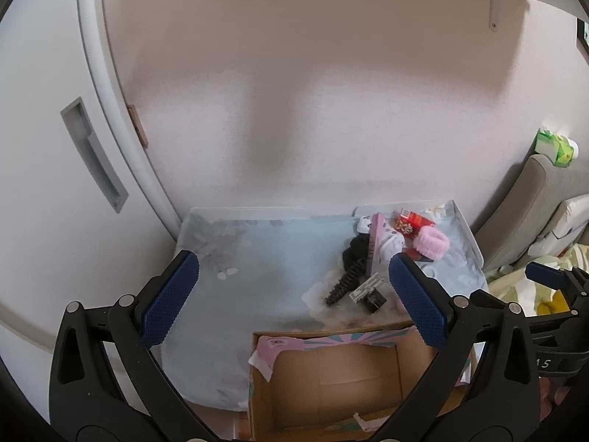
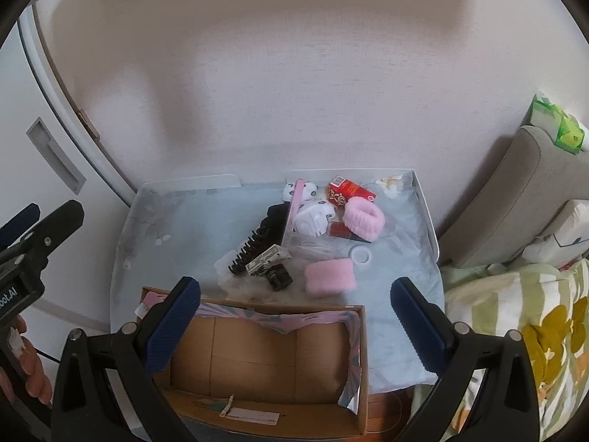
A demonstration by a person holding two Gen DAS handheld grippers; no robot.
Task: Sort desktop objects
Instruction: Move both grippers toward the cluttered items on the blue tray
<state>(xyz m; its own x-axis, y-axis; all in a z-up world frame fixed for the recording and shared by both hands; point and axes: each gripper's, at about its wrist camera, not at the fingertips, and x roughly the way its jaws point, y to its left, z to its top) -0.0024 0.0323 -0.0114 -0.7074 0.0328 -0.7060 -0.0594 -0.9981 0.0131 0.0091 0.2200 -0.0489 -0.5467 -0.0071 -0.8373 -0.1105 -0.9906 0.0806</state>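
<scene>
Pale wall and a white door frame back a small table [image 2: 401, 331] draped in light blue cloth, with a sofa arm and floral bedding at the right. An open cardboard box [image 2: 257, 361], shown empty, is set at the near edge of the table, presumably as the receptacle into which items are to be sorted. The clutter is grouped toward the far right: a black comb [image 2: 247, 254], a black cap [image 2: 279, 277] under a white tag [image 2: 265, 258], a pink pad [image 2: 330, 276] lying flat just beyond the box, a pink fluffy band [image 2: 364, 219], a red carton [image 2: 350, 192], white panda items [image 2: 313, 217], and a pink card [image 2: 291, 210] propped on edge among them. The comb's long axis is seen to run diagonally, its near end pointing toward the box's left corner and its far end rising toward the card. The pad's long side lies roughly parallel to the box's far wall. The left gripper [image 1: 294, 298] is held above the box with its jaws spread wide and nothing between them; the right gripper [image 2: 296, 331] is likewise spread and empty, poised over the box facing the pad. Both are judged to be held high and apart so that the whole pile is kept in view before a first pick; no item is yet sorted.
</scene>
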